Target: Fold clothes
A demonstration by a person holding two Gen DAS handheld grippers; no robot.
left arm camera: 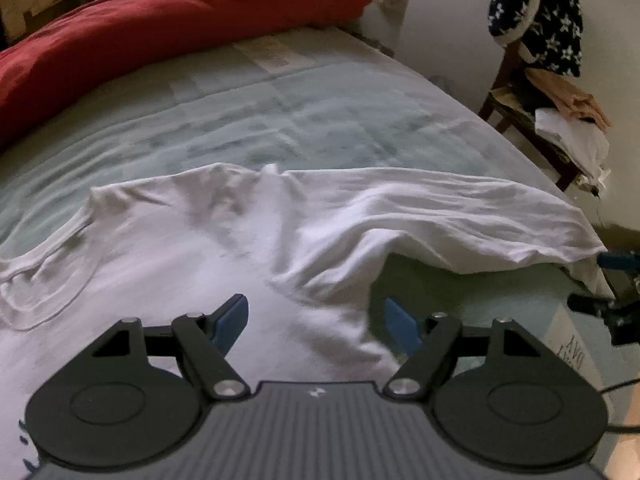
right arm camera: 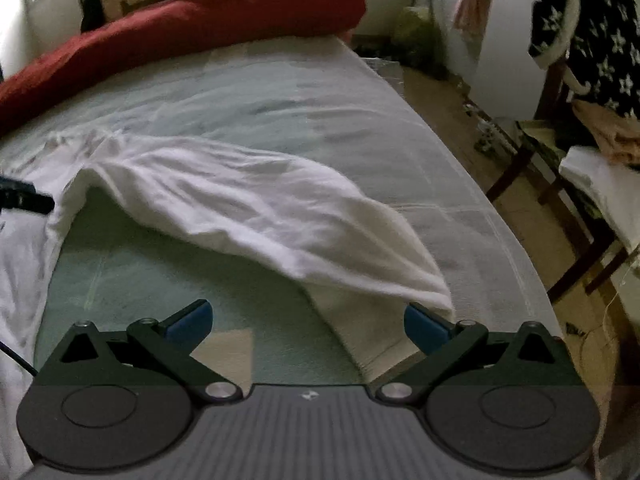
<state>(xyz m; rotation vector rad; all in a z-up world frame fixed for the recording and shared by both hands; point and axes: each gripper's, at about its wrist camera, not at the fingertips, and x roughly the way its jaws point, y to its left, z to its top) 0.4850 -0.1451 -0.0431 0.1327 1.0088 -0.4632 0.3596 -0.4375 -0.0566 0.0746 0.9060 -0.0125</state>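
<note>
Left wrist view first: a white shirt (left arm camera: 224, 248) lies spread on the bed (left arm camera: 280, 120), soft thin cotton, rumpled, its body flat toward the near edge and one long sleeve (left arm camera: 460, 216) humped up in a ridge that runs out to the bed's right edge. The sheet beneath is pale green-blue, lightly creased, with faint fold lines. Along the far edge of the bed sits a bulky red duvet (left arm camera: 160, 28), rolled into a long soft mound.

No real containers here, but a wooden chair (left arm camera: 516, 116) beyond the bed's right edge carries a pile: a dark star-patterned garment (left arm camera: 552, 12) draped over its back, tan and white cloth heaped on the seat.

Now the tools. The left gripper (left arm camera: 314, 322) hangs low over the shirt's body, blue pads spread wide, nothing between them; whether the pads touch the cloth I cannot tell. In the right wrist view the right gripper (right arm camera: 308, 324) is also wide apart, gripping nothing, poised over bare sheet at the near edge, with the sleeve's (right arm camera: 280, 216) free end lying just beside its right pad (right arm camera: 428, 330). The sleeve arches clear of the sheet in the middle, leaving a shadowed hollow underneath. Blur softens the sleeve's cuff end.
</note>
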